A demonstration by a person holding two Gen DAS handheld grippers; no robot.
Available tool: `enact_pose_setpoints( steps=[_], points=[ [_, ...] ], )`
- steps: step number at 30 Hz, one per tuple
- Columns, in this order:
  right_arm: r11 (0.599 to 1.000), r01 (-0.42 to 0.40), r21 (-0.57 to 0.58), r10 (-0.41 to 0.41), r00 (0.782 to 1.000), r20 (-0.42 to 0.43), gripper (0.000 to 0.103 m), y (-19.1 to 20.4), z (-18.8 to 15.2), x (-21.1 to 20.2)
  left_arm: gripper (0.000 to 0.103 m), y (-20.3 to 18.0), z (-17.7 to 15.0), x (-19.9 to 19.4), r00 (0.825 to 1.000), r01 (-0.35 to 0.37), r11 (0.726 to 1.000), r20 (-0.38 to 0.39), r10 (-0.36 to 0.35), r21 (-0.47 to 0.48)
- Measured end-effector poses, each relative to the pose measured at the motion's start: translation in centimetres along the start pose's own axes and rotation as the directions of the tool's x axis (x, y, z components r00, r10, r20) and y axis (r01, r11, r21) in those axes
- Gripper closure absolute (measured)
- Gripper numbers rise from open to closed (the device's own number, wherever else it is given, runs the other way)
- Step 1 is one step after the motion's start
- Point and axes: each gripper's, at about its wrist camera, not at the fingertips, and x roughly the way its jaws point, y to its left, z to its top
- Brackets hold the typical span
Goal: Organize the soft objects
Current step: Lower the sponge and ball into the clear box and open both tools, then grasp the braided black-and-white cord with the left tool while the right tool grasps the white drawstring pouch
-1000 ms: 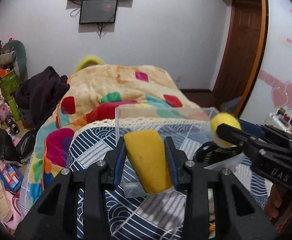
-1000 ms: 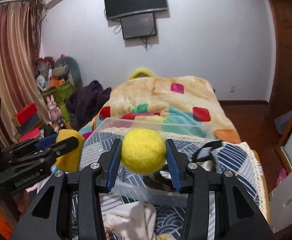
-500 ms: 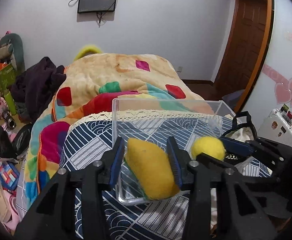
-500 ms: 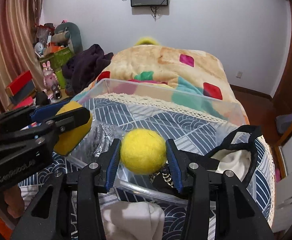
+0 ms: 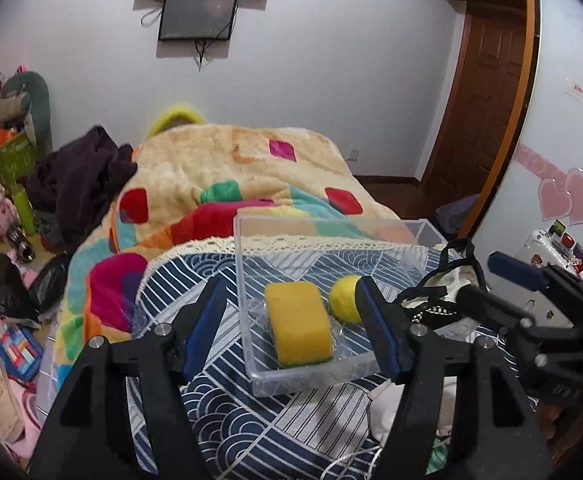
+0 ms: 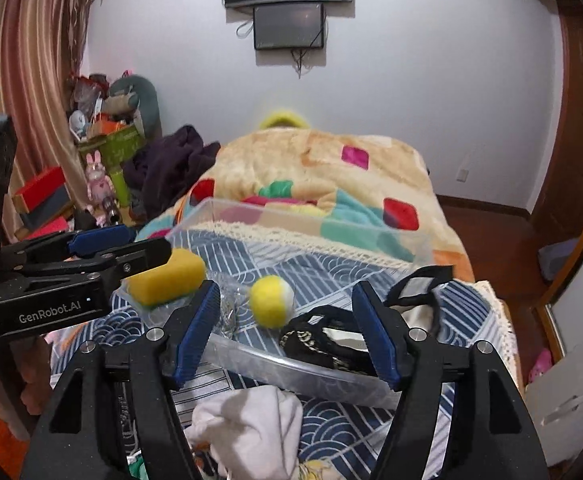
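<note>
So both your grippers have let go. Half a second ago the left gripper (image 5: pixel 293 330) was clamped on the sponge (image 5: pixel 298 323) and the right gripper (image 6: pixel 283 334) on the ball (image 6: pixel 271 301); now both stand wide with nothing between the fingers.

The sponge lies flat in the bin (image 5: pixel 251 304), against its near-left corner, and the ball sits just beside it toward the bin's right side. In the right wrist view the ball looks slightly blurred, so it may not have settled yet. The bin rests on the blue patterned bedspread (image 5: pixel 219 420) at the foot of the bed.

That puts two soft things away. Judging by what lies loose, you have more to do: a white cloth (image 6: pixel 251 420) sits on the bedspread at the bin's near edge, and a black strap (image 6: pixel 415 280) with a dark bundle lies at the bin's right end, though whether inside or outside I cannot tell.

Readable writing: "GenRobot.AI" on the side of your left gripper in the right wrist view. The labels on the wardrobe door (image 5: pixel 571 120) are too small to read.
</note>
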Motion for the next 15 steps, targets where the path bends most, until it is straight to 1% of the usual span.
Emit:
enact_pose_setpoints(
  steps=[2,6,7,8,9,12,15],
  points=[
    [1.0,-0.002,0.01,0.002,1.0,0.02,0.034,-0.3,0.0,-0.7,0.036,-0.2,-0.1,-0.9,1.0,-0.005,1.0,0.016,0.004,0.014],
    [1.0,-0.002,0.016,0.001,0.999,0.05,0.034,-0.5,-0.6,-2.4,0.034,-0.7,-1.1,-2.8,0.999,-0.019,0.999,0.038,0.018,0.049],
    [1.0,-0.004,0.018,0.003,0.999,0.054,0.034,-0.5,-0.9,-2.8,0.032,-0.7,-1.6,-3.2,0.999,-0.025,0.998,0.04,0.022,0.056],
    [1.0,-0.005,0.019,0.004,0.998,0.055,0.034,-0.4,-1.2,-3.0,0.027,-0.7,-2.2,-3.6,0.999,-0.03,0.998,0.04,0.027,0.063],
    [1.0,-0.01,0.021,0.008,0.998,0.055,0.034,-0.4,-1.6,-3.2,0.024,-0.8,-2.7,-3.9,0.999,-0.032,0.997,0.039,0.03,0.067],
    [1.0,-0.018,0.024,0.017,0.999,0.042,0.034,-0.1,-2.7,-3.5,0.024,-0.8,-4.5,-4.4,0.999,-0.043,0.995,0.013,0.042,0.088],
    [0.999,-0.036,0.029,0.036,0.999,0.011,0.034,0.3,-4.1,-3.1,0.024,-0.6,-6.5,-4.3,0.998,-0.046,0.994,-0.035,0.05,0.095]
  ],
)
